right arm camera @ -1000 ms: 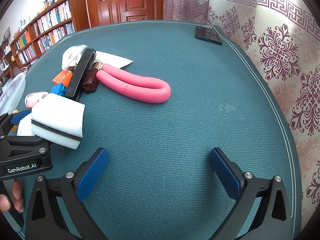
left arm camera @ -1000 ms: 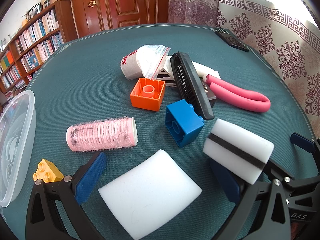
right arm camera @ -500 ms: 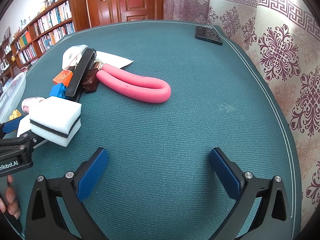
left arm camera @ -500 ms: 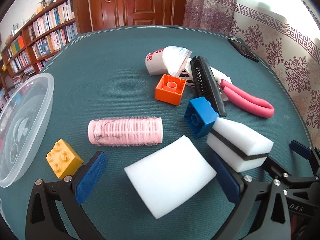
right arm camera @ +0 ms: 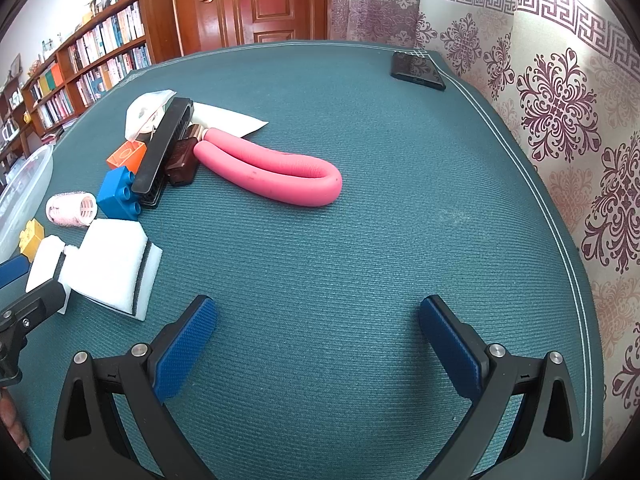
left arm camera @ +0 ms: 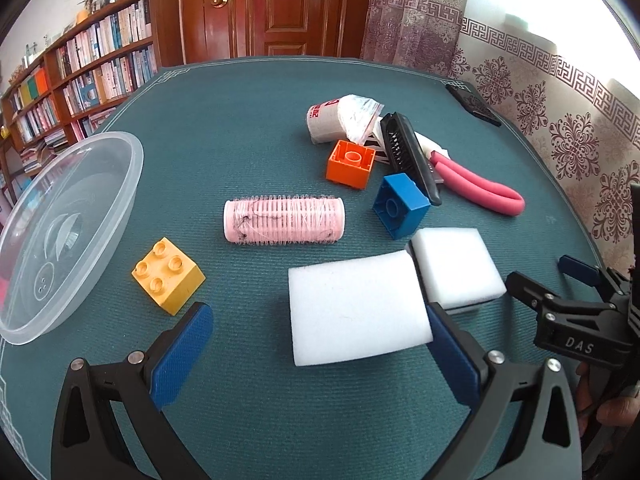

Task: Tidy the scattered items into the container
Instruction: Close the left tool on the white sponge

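A round table (left arm camera: 248,92) covered in ribbed teal cloth with a pale line near its rim stands before a wooden door (left arm camera: 276,4), a bookshelf (left arm camera: 80,68) and patterned curtains (right arm camera: 568,112). The clear plastic container (left arm camera: 68,232) sits at the table's left edge, a black phone (right arm camera: 418,70) at the far right edge, and between them lie 3 toy blocks, a pink hair roller (left arm camera: 284,220), 2 white sponges and a pink foam loop (right arm camera: 272,168). The left gripper (left arm camera: 320,344) has its jaws wide around the nearer sponge (left arm camera: 356,308) without clamping it, and the right gripper (right arm camera: 318,344) hangs wide and empty over bare cloth.
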The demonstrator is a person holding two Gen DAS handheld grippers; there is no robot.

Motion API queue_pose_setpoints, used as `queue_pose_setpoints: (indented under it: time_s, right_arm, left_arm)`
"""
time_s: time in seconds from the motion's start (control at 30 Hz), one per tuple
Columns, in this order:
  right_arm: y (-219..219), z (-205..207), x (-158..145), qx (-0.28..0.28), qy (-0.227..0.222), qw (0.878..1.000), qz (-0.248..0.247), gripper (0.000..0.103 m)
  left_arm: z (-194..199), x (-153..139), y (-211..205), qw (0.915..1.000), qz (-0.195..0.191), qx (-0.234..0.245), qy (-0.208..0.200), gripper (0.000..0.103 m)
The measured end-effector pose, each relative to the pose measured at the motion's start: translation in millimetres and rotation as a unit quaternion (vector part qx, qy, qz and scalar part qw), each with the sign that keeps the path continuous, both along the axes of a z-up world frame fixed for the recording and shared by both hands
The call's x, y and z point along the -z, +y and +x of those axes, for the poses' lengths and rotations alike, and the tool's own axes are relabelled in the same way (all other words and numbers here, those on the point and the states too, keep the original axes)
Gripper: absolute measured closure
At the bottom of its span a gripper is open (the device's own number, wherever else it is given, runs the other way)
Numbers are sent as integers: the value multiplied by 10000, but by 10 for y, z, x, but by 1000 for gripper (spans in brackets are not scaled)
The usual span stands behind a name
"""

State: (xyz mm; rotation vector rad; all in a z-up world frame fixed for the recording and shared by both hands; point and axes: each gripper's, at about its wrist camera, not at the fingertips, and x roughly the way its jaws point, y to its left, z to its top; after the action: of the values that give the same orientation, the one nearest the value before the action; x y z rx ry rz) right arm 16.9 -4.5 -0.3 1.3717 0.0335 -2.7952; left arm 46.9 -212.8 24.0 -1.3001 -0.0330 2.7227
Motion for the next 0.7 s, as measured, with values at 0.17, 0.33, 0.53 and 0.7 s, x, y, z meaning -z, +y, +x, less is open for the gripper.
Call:
queue_pose_setpoints:
  time_s: [0.17, 0.33, 0.53, 0.7]
  right_arm:
    - [0, 2, -1, -1, 3, 10000, -10, 0]
    - [-22, 27, -22, 5, 26, 10000, -54, 0]
    - [30, 73, -80, 53, 188, 9993, -323, 0]
    - [37, 92, -154, -42, 338, 9970, -695, 0]
  left_arm:
    - [64, -55, -141, 9999, 117, 22, 117, 0]
    - [122, -108, -222, 9993, 315, 120, 187, 0]
    - [160, -104, -323, 9980, 591, 159, 179, 0]
    - [157, -106, -348, 9980, 577, 161, 188, 0]
